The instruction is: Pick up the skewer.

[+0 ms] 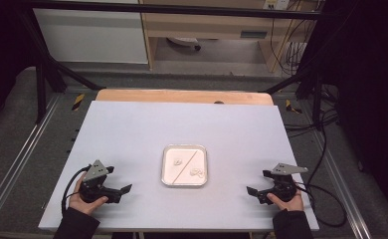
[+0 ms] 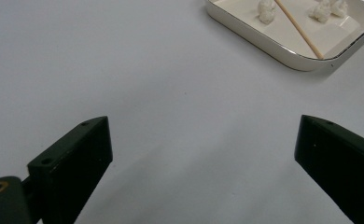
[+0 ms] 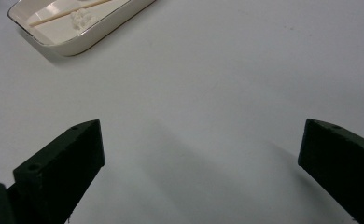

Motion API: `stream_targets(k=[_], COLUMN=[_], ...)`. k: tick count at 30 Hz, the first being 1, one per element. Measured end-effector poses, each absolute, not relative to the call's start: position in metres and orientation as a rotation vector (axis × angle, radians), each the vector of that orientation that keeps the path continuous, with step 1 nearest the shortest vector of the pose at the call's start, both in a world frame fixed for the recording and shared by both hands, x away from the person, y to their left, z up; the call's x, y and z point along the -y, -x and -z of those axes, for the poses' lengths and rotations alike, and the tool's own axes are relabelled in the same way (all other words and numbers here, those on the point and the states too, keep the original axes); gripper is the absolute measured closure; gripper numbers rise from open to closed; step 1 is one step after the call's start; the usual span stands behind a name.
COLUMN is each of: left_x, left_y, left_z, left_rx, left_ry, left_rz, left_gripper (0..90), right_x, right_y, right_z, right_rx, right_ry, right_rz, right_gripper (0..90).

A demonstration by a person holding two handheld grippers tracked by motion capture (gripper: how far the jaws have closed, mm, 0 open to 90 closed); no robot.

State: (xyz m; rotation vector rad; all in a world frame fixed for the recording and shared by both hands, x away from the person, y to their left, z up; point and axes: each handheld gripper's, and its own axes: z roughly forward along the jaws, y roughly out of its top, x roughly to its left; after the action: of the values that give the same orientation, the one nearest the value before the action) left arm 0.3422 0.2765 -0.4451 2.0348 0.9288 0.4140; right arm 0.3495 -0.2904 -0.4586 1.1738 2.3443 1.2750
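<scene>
A white tray [image 1: 184,166] with a thin metal-looking rim sits a little below the middle of the desk [image 1: 132,134], well apart from every edge. Inside it lie 2 small white lumps [image 1: 178,162] [image 1: 197,173] and a thin wooden stick [image 1: 188,163] that runs on a slant from one corner toward the opposite one, with 1 lump on each side of it.

The left gripper [image 1: 120,189] rests low near the front left corner of the desk, held by a hand [image 1: 85,203], its jaws spread wide with nothing between them. In the left gripper view the tray [image 2: 245,37] shows at the upper right, and bare desk lies between it and the jaws.

The right gripper [image 1: 256,192] rests near the front right corner, held by the other hand [image 1: 286,201], jaws likewise spread wide and empty. In the right gripper view the tray [image 3: 73,44] sits at the upper left.

Open desk surrounds the tray on all 4 sides, widest toward the far edge.
</scene>
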Motion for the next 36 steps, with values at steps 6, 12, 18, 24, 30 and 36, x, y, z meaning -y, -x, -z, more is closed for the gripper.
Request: stream_targets(k=[6,12,18,24,30,36], left_x=[-0.276,-0.275,-0.273,-0.268,-0.259,-0.249], left_y=[-0.342,-0.342,-0.342,-0.342,-0.342,-0.343], left_z=[0.445,0.444,0.440,0.437,0.433,0.429], left_rx=[-0.928,-0.926,-0.940,-0.948,-0.951,-0.961], left_ry=[-2.038,-2.046,-2.046,-2.047,-2.059,-2.060], left_rz=[-0.416,-0.420,-0.426,-0.436,-0.444,-0.443], left_gripper=[4.2,4.3,4.3,4.3,4.3,4.3], right_x=[0.289,0.289,0.289,0.289,0.289,0.289], right_y=[-0.350,-0.350,-0.350,-0.350,-0.350,-0.350], right_z=[0.459,0.460,0.459,0.459,0.459,0.459], right_rx=[-2.351,-2.353,-2.342,-2.341,-2.347,-2.347], right_ry=[-1.182,-1.173,-1.182,-1.180,-1.179,-1.176], right_rz=[-1.267,-1.263,-1.275,-1.269,-1.264,-1.262], right_gripper=[0.8,0.7,0.7,0.6,0.6,0.6])
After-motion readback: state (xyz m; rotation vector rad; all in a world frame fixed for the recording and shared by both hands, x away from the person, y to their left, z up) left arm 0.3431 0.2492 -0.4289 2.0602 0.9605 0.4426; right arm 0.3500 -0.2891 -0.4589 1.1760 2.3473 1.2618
